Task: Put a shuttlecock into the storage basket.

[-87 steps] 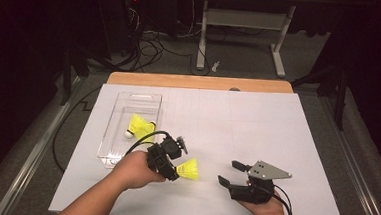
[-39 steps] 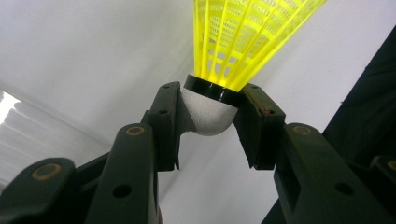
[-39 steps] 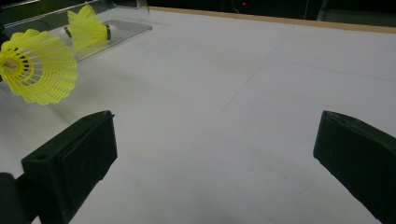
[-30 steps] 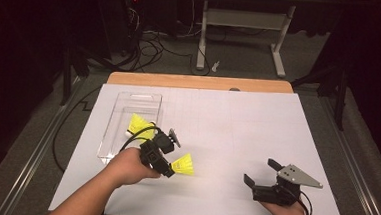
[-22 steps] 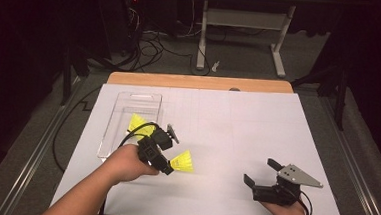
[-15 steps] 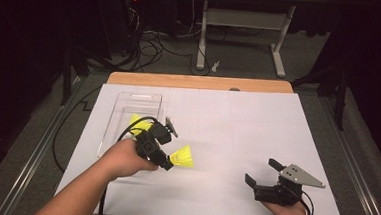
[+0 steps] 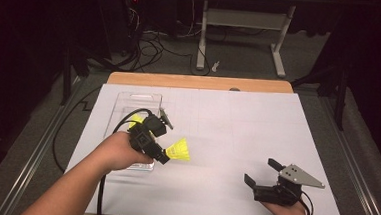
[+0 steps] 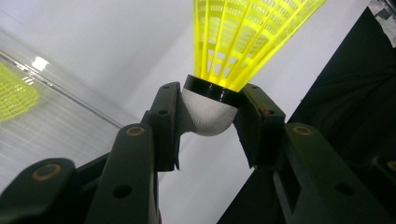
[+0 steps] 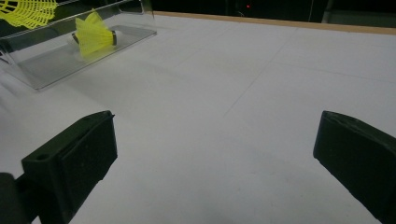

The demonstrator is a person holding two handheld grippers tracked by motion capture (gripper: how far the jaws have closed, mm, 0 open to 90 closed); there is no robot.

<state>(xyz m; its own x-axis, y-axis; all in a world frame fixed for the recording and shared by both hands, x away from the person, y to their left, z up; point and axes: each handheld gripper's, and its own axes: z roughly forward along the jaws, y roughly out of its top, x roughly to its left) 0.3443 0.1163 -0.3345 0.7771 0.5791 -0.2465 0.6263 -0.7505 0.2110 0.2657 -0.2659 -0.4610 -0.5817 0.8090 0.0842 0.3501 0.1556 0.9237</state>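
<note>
clear tray point(image 7: 120, 102) at left, open sheet point(image 7: 237, 125) rightward

Left forearm reaching in from near left, left gripper point(image 7: 161, 155) clamping, jaws part-closed, pointing right. Right gripper point(image 7: 263, 173) resting near right, jaws gaping wide, pointing far-left.

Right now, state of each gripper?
Left gripper: closed on the white cork of a yellow shuttlecock.
Right gripper: open, holding nothing.

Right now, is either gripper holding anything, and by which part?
The left gripper holds a yellow shuttlecock by its white cork head. The right gripper is open and holds nothing.
</note>
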